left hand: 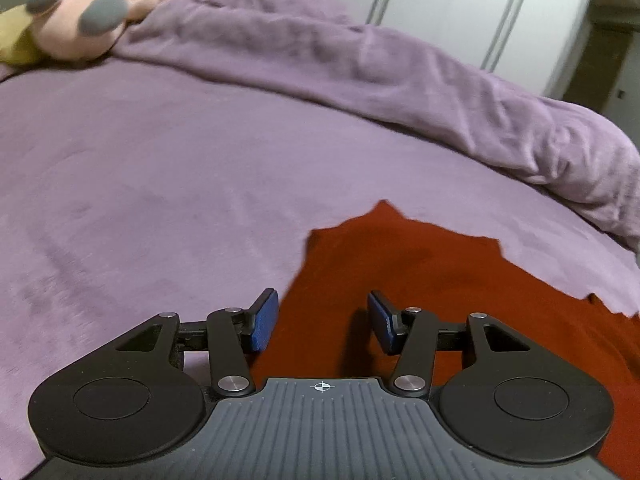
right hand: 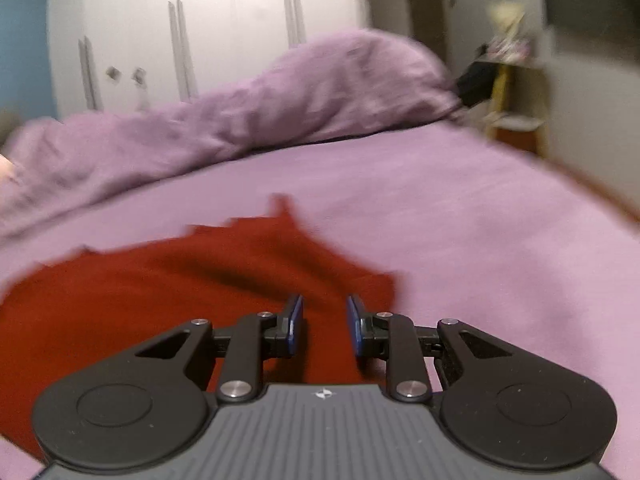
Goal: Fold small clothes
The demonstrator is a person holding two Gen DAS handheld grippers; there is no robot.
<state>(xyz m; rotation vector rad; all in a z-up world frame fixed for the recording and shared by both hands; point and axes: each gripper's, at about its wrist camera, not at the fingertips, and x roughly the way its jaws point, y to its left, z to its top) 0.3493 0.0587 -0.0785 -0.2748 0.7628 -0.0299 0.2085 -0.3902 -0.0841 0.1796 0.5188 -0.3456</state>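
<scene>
A dark red garment (left hand: 420, 276) lies spread flat on the purple bed sheet (left hand: 140, 200); it also shows in the right wrist view (right hand: 180, 276). My left gripper (left hand: 323, 312) is open and empty, hovering over the garment's left edge, with its left pad near that edge. My right gripper (right hand: 324, 316) is open and empty, with a narrower gap, hovering over the garment's right part near its right corner. The garment's near edge is hidden under both grippers.
A bunched purple blanket (left hand: 400, 80) runs along the far side of the bed, also in the right wrist view (right hand: 240, 112). A pink plush toy (left hand: 92, 8) lies at the far left. White wardrobe doors (right hand: 200, 20) stand behind. A small yellow stand (right hand: 508, 92) is beside the bed.
</scene>
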